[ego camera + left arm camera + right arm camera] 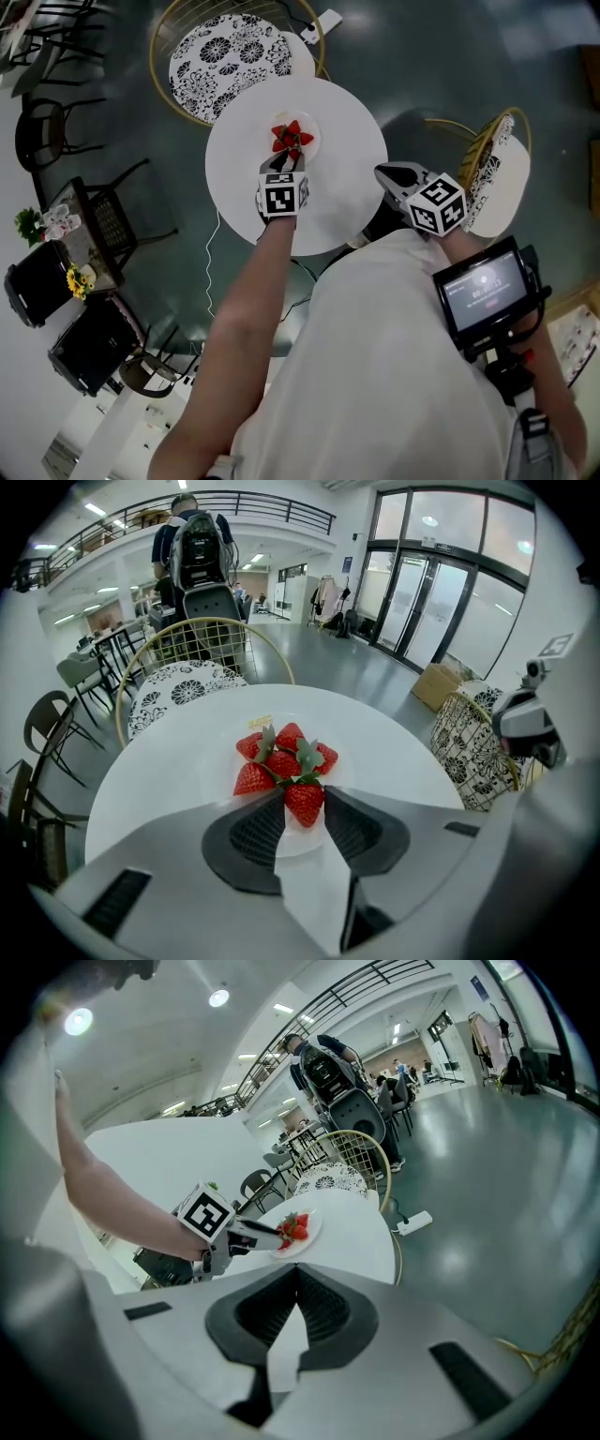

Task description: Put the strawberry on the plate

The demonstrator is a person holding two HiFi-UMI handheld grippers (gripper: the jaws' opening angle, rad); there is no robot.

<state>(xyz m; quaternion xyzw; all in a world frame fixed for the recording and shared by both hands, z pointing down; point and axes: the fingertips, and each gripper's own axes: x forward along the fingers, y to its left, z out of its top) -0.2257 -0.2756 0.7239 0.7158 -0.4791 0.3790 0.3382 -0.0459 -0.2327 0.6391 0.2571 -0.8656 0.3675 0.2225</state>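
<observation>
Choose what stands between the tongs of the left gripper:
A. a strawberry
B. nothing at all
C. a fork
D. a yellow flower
A: in the left gripper view, a strawberry sits between the tongs of the left gripper, at the near side of the pile of strawberries on the plate.

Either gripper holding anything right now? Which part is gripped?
The left gripper fingers appear to pinch the nearest red strawberry by its two sides. The right gripper is shut on nothing.
</observation>
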